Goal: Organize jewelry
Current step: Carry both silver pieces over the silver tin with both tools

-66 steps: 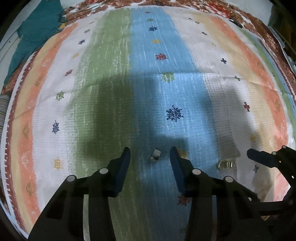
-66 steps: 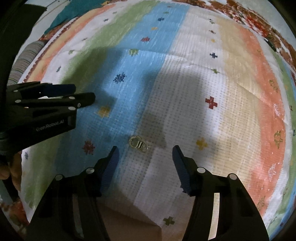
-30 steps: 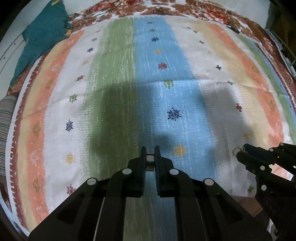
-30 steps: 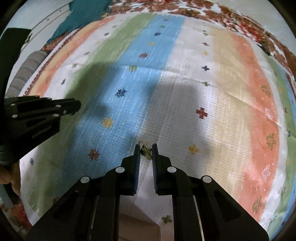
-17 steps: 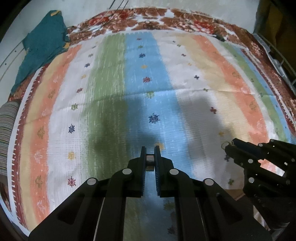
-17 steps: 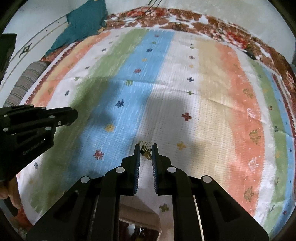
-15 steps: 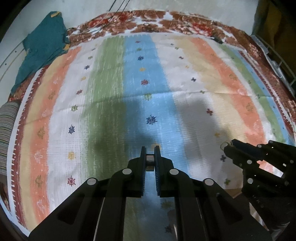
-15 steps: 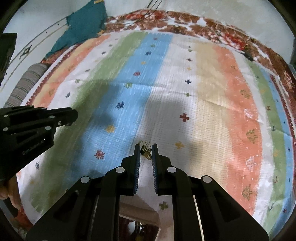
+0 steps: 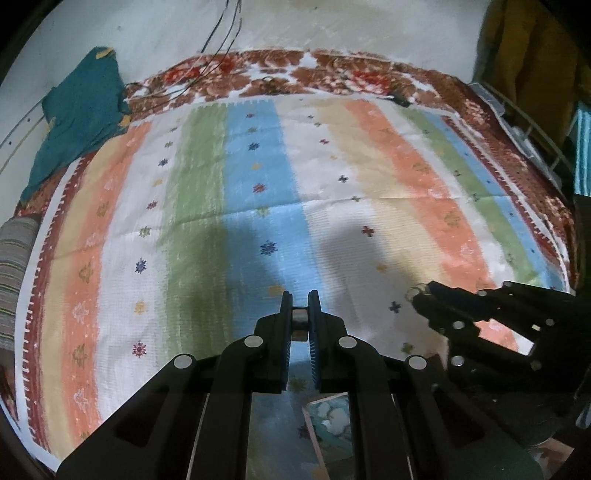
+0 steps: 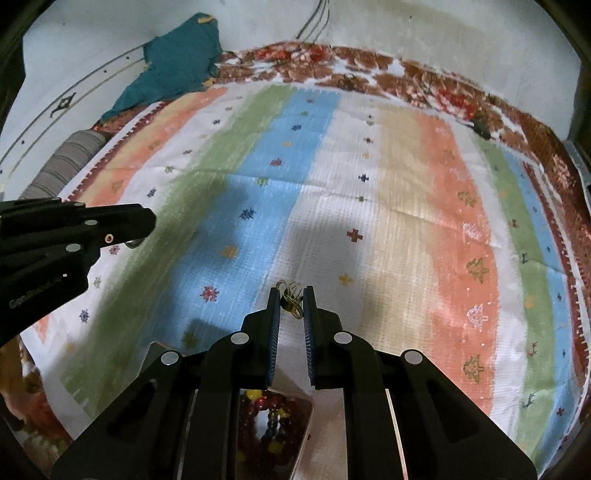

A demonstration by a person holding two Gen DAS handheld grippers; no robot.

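My left gripper (image 9: 299,306) is shut on a small silver ring (image 9: 300,318) and holds it above the striped cloth (image 9: 332,221). My right gripper (image 10: 291,301) is shut on a small gold earring (image 10: 290,295), also lifted above the cloth. The right gripper shows in the left wrist view (image 9: 419,297) at the right, with the earring's wire (image 9: 413,291) at its tip. The left gripper shows in the right wrist view (image 10: 146,225) at the left. A jewelry box with red and yellow beads (image 10: 269,424) lies below my right gripper.
A teal cloth (image 9: 77,122) lies at the far left corner. A striped bolster (image 10: 62,166) lies at the left edge. Black cables (image 9: 218,33) run down the far wall. A box lid with a pale pattern (image 9: 328,424) sits below my left gripper.
Both grippers closed on their pieces, the left on the ring and the right on the earring, then rose and drew back from the cloth. The box has come into view underneath.
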